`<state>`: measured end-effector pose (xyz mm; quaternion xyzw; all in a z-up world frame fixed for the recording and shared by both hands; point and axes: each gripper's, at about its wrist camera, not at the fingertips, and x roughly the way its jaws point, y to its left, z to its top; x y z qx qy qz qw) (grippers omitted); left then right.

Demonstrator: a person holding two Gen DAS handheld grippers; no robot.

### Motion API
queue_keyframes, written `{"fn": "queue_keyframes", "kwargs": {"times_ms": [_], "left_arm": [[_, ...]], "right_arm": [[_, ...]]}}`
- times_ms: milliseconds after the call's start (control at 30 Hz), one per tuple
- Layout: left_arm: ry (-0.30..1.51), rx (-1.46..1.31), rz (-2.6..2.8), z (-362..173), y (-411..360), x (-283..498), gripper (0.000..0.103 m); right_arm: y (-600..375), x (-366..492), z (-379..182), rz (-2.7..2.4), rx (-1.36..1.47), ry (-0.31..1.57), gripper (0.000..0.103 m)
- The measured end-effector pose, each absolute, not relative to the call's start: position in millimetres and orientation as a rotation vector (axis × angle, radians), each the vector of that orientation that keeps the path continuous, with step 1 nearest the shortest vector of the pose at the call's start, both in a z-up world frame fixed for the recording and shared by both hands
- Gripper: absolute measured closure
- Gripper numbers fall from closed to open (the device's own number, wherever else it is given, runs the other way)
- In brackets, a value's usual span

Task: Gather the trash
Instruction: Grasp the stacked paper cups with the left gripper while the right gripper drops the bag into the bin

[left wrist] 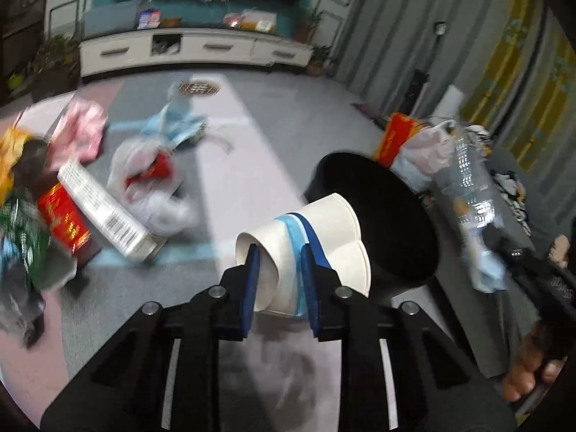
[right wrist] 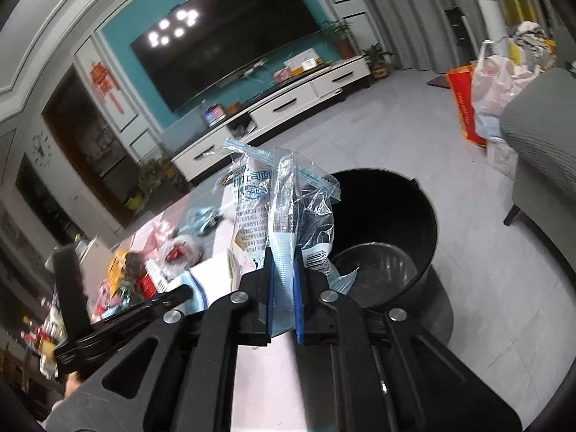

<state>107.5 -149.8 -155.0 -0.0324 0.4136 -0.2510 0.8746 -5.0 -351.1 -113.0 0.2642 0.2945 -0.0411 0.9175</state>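
The left tool (left wrist: 279,277), black with blue pads, is clamped on a crushed white paper cup with light-blue and dark-blue stripes (left wrist: 309,248); one pad sits inside the cup's mouth, the other presses its outer wall. The cup lies at centre of the left wrist view, its rim overlapping the edge of the round black plastic bin (left wrist: 388,216) to its right.

The right tool (right wrist: 284,284) is closed on a crinkled clear-and-blue plastic food wrapper (right wrist: 273,208) printed with Chinese characters too small to read and a barcode whose digits are not legible. The wrapper stands upright at centre of the right wrist view, in front of the bin's left rim; the smooth, glossy bin (right wrist: 414,216) has a ribbed bottom.

On the pale pink-and-grey desk (left wrist: 230,165), at left of the left wrist view, blurred litter lies heaped: a white carton with a barcode (left wrist: 104,212), a red box with gold writing (left wrist: 64,219), a thin white plastic bag holding something red (left wrist: 151,176), and a crumpled pink wrapper (left wrist: 82,133).
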Motion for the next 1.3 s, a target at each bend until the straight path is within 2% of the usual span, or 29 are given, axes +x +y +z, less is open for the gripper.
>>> {"fn": "queue_keyframes", "kwargs": {"times_ms": [200, 400, 433, 500, 533, 567, 600, 633, 800, 900, 1033, 1300], "left_arm": [[0.844, -0.038, -0.581, -136, -206, 127, 0.078], [0.845, 0.030, -0.564, -150, -265, 151, 0.075], [0.845, 0.029, -0.560, -154, -268, 155, 0.072], [0.840, 0.017, -0.568, -159, -271, 157, 0.040], [0.833, 0.008, -0.576, -160, -271, 157, 0.037], [0.824, 0.007, -0.579, -160, -270, 156, 0.036], [0.817, 0.011, -0.582, -160, -269, 155, 0.034], [0.810, 0.017, -0.588, -160, -268, 152, 0.033], [0.726, 0.040, -0.587, -145, -242, 128, 0.016], [0.669, 0.090, -0.554, -136, -219, 106, 0.010], [0.641, 0.151, -0.489, -131, -181, 82, 0.007], [0.666, 0.146, -0.323, -133, -96, 56, 0.003]], "right_arm": [[-362, 12, -125, -0.195, 0.527, 0.639, 0.093], [-379, 31, -148, -0.279, 0.567, 0.695, 0.089], [-384, 32, -153, -0.278, 0.599, 0.702, 0.088], [-388, 35, -159, -0.269, 0.639, 0.716, 0.080], [-390, 36, -162, -0.270, 0.655, 0.723, 0.076], [-390, 36, -163, -0.278, 0.661, 0.729, 0.067], [-390, 36, -163, -0.283, 0.662, 0.728, 0.065], [-390, 36, -163, -0.283, 0.662, 0.728, 0.064], [-387, 31, -158, -0.278, 0.677, 0.702, 0.057], [-380, 33, -157, -0.251, 0.667, 0.706, 0.056], [-353, 42, -152, -0.205, 0.567, 0.730, 0.055], [-277, 49, -142, -0.083, 0.419, 0.763, 0.042]]}}
